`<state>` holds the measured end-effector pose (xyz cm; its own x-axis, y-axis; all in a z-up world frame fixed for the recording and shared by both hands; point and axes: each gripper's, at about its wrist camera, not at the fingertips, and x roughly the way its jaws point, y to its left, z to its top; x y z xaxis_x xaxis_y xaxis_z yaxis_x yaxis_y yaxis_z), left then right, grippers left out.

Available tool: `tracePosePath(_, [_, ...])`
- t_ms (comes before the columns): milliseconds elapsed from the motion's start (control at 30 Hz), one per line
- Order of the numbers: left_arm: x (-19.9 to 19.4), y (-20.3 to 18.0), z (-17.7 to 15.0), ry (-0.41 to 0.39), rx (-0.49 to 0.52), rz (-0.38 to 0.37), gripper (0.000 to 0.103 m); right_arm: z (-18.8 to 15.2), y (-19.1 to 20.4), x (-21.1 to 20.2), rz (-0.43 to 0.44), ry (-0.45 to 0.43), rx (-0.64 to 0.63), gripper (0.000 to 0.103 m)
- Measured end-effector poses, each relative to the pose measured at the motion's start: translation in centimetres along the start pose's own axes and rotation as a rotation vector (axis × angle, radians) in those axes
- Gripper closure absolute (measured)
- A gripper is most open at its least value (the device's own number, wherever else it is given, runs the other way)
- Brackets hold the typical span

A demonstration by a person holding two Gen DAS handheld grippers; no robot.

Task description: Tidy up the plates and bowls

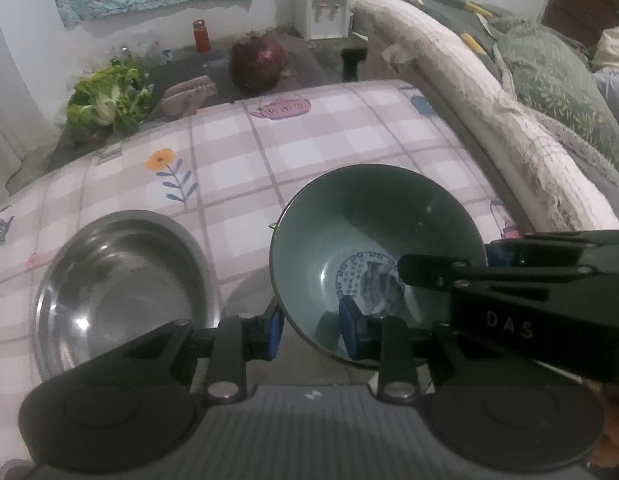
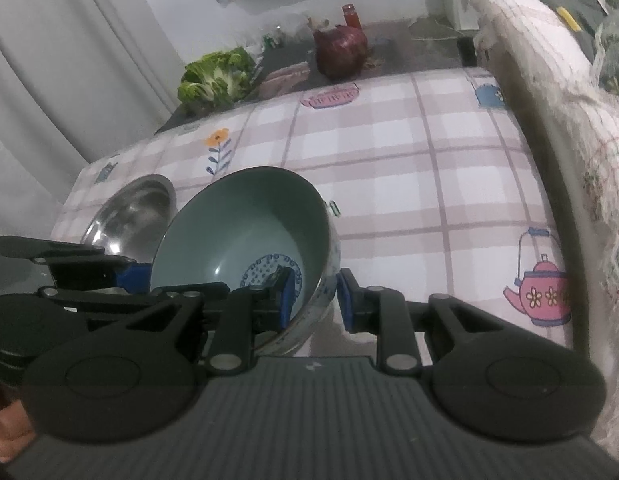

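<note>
Left wrist: checked tablecloth (image 1: 309,152), sofa (image 1: 549,80).

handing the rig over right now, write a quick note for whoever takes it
Left gripper: open, straddling the green bowl's near-left rim, not clamped.
Right gripper: open, straddling the same bowl's right rim.
The green bowl is tilted on the checked tablecloth, with the steel bowl just to its left.
Done: nothing stacked yet.
Left: probably close on the green bowl and nest it with the steel one.
</note>
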<state>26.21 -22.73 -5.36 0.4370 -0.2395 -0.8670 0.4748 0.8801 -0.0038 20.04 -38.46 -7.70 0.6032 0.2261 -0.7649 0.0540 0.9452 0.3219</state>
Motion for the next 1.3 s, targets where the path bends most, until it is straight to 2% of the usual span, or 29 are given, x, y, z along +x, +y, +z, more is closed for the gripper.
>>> tracePosePath(233, [-2.6,2.8,0.2,-0.052,-0.046,0.025,0.073,1.6,3.3,-0.8,0.016,-0.025,-0.051,0.081])
tracePosePath(500, [-5.0,8.3,-0.4,-0.09,-0.116,0.079,0.073,3.4,8.8,0.4,0.072,-0.031,-0.114,0.081])
tracePosePath(667, [-4.7,11.9,-1.2,-0.069,-0.155,0.115,0.073,3.8,12.3,2.9,0.114,-0.004,-0.14,0.081])
tracePosePath(867, [-3.2,14.9,-2.0,-0.031,-0.191,0.118,0.073,3.7,15.1,6.1,0.13,0.05,-0.156,0.081])
tracePosePath(1067, [-0.9,16.2,-2.9,0.022,-0.206,0.089,0.073,3.3,15.6,8.7,0.113,0.097,-0.162,0.081])
tracePosePath(1300, [0.4,16.6,-2.9,0.042,-0.204,0.079,0.073,3.1,15.4,10.2,0.093,0.121,-0.172,0.081])
